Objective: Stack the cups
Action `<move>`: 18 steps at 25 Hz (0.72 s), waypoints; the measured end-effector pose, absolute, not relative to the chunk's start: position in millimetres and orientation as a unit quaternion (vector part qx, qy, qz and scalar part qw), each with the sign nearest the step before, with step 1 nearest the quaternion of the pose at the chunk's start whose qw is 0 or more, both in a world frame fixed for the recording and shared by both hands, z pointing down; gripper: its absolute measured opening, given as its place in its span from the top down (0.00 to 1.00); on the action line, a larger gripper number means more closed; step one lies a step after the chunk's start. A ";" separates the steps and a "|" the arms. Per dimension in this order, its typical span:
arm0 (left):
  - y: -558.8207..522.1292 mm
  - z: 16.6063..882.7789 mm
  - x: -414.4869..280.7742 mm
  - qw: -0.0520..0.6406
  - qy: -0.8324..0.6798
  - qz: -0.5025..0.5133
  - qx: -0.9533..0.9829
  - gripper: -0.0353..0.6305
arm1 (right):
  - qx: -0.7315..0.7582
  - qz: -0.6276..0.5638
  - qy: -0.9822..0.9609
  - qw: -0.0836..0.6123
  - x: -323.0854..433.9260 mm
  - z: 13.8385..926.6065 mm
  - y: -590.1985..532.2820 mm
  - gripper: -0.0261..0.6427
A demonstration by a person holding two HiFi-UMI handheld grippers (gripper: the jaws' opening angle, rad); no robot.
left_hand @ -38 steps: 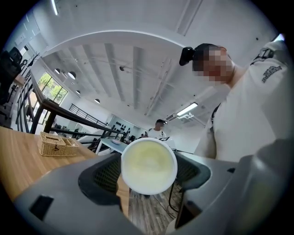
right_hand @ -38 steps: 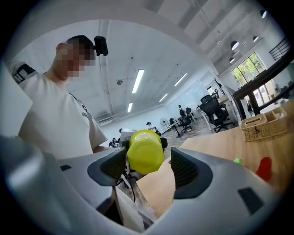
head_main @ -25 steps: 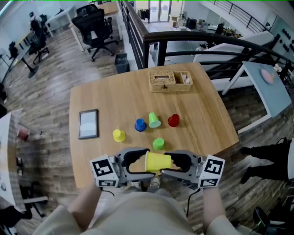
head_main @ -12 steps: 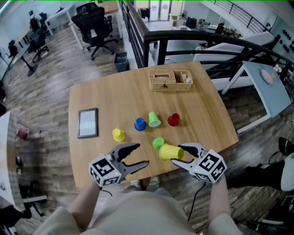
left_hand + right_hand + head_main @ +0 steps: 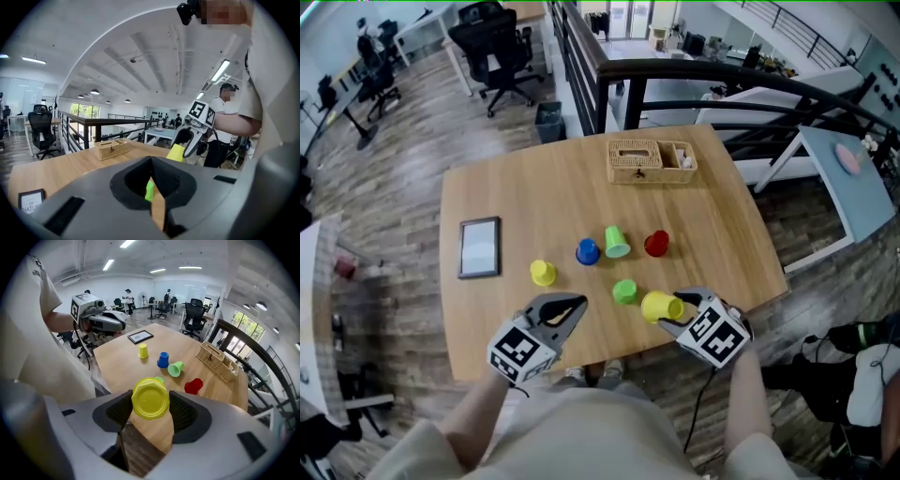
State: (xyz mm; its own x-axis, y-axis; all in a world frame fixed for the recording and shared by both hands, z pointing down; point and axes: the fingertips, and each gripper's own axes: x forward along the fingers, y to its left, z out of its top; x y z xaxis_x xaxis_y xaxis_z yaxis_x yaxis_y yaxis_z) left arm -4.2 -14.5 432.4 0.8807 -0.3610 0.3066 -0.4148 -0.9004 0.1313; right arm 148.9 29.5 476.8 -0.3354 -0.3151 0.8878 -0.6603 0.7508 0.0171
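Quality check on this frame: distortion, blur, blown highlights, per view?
Head view: the light wooden table looks bowed by the lens; even light, soft shadows, sharp. Left gripper view: strong fisheye, black corners, the ceiling strip light blown out. Right gripper view: same fisheye and dark corners; the yellow plastic cup between the jaws is sharp.

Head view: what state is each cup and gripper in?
left gripper: just closed, shut, empty.
big yellow cup: gripped, tilted.
right gripper: shut on big yellow cup.
small yellow cup: standing upside down.
blue cup: standing upside down.
green cup: standing upside down.
pale green cup: lying on its side.
red cup: lying on its side.
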 end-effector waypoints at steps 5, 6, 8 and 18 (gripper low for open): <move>-14.8 441.6 -1.0 0.088 -0.203 0.164 0.961 0.91 | 0.282 0.178 -0.776 0.535 152.1 502.9 18.5 0.57; -13.8 444.9 -0.2 0.088 -0.202 0.168 0.961 0.91 | 0.276 0.175 -0.774 0.543 151.9 509.1 15.9 0.57; -11.7 450.9 1.3 0.090 -0.200 0.171 0.961 0.91 | 0.268 0.170 -0.765 0.560 153.1 522.7 10.7 0.57; -26.1 473.7 0.4 0.123 -0.193 0.179 0.957 0.91 | 0.241 0.184 -0.733 0.609 160.1 590.9 -11.7 0.57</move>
State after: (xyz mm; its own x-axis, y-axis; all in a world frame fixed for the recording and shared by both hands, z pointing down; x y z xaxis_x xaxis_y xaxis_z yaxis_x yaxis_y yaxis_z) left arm 0.4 -26.1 473.7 0.8618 -0.3251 0.3894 -0.4128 -0.8956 0.1658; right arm 160.1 -11.7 590.9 -0.1433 -0.1298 0.9811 -0.5770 0.8164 0.0237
